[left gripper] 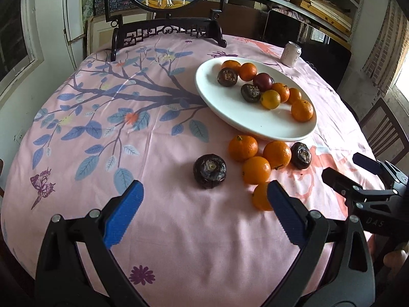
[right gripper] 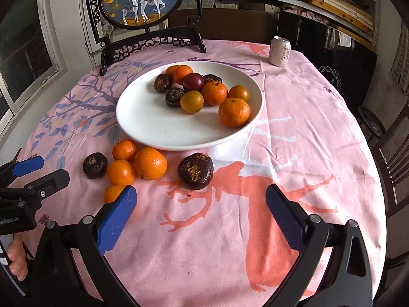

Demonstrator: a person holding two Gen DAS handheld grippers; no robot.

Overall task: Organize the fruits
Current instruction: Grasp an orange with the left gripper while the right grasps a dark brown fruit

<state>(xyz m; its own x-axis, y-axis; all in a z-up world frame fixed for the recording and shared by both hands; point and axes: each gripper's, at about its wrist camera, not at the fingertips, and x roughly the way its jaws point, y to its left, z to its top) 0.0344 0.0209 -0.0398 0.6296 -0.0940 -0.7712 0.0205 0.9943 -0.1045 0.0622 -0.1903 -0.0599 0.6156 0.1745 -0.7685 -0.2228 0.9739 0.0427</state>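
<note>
Pink tablecloth (right gripper: pixel 294 128), pale can (right gripper: pixel 280 51) (characters unreadable), "DAS"-marked right gripper (left gripper: pixel 358 171).

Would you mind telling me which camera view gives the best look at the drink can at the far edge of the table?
The right wrist view shows the can best: it appears larger there, with the printed label facing the camera. The left wrist view shows the same can smaller and tilted by the lens, its label unreadable.

Black gripper frames, blue ribbed pads (left gripper: pixel 122 215), silver screws.
</note>
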